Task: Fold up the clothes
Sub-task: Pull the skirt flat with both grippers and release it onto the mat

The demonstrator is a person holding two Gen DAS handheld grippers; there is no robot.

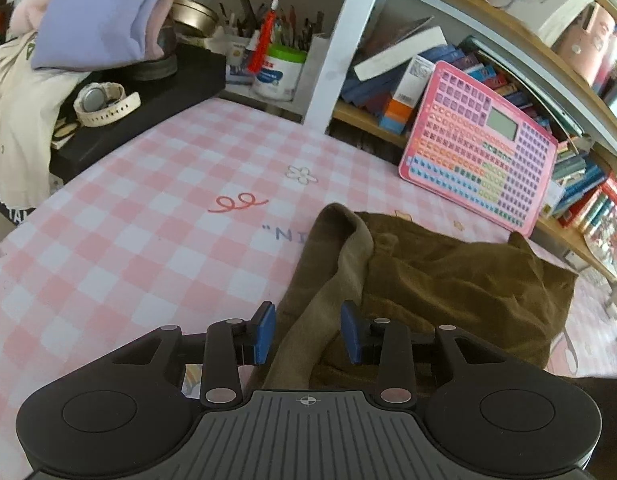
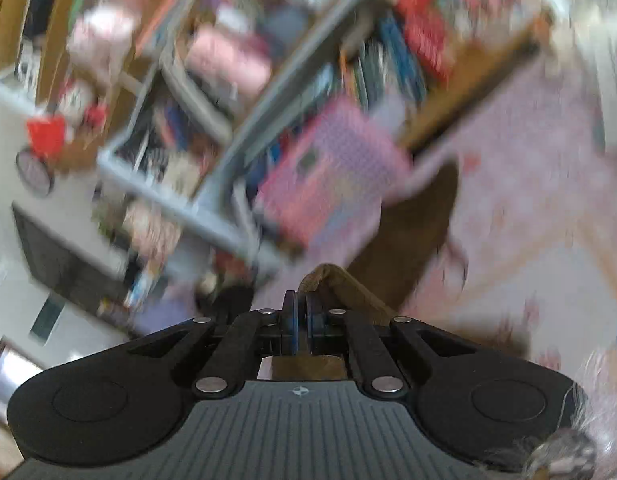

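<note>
An olive-brown garment (image 1: 448,280) lies bunched on the pink checked table cover (image 1: 148,208). My left gripper (image 1: 308,330) is open, its blue pads (image 1: 265,332) on either side of a raised fold of the garment without closing on it. In the blurred right wrist view, my right gripper (image 2: 302,312) is shut on an edge of the same brown garment (image 2: 408,232) and holds it lifted above the cover.
A pink toy tablet (image 1: 480,148) leans against the bookshelf (image 1: 508,40) at the table's far side. A black box (image 1: 148,100) with a white watch (image 1: 104,104) stands at the far left, with folded clothes (image 1: 96,12) behind it. A white tub (image 1: 280,72) stands at the back.
</note>
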